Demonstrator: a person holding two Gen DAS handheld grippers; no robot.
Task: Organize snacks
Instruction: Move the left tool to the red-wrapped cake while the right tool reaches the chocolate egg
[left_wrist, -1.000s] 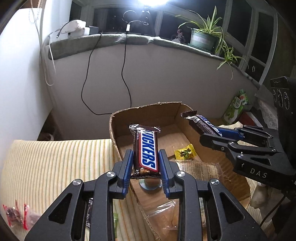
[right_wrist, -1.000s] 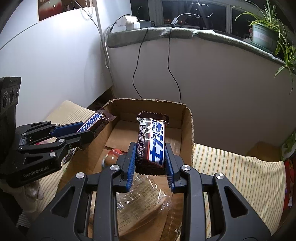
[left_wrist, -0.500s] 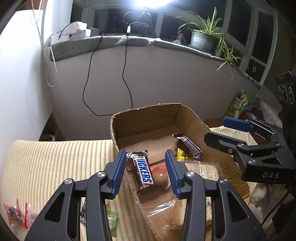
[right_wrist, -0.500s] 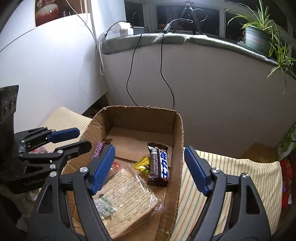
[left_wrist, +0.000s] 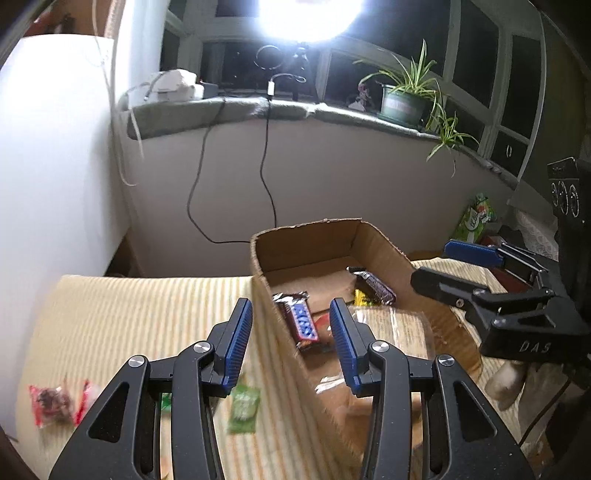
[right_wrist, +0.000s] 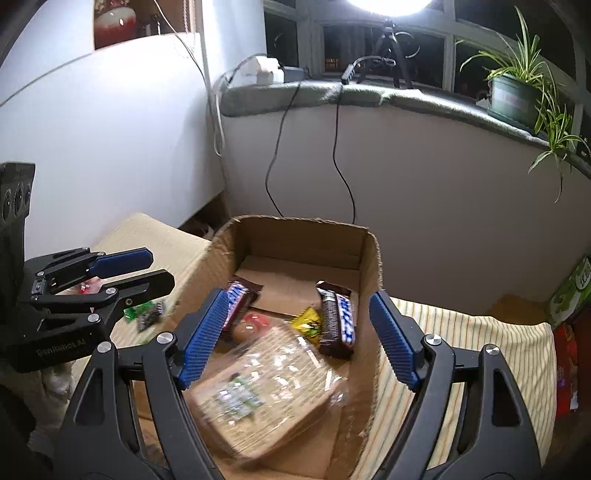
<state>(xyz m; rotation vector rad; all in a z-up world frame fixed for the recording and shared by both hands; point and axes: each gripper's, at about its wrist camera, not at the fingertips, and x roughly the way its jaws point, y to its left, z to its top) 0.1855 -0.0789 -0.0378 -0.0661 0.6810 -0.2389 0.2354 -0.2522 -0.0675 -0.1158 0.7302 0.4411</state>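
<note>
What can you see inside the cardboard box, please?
Inside the cardboard box: two chocolate bars, a yellow candy, a red round item and a clear-wrapped packet. Whatever lies under the packet is hidden.

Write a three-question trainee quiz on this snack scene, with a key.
1. True or false: the left tool grips a chocolate bar.
2. Where do both chocolate bars lie? A) on the striped cloth B) in the cardboard box C) on the windowsill
3. Which green item lies outside the box, on the striped cloth?

Key: 1. False, both tools are open and empty. 2. B. 3. The green wrapped candy.
</note>
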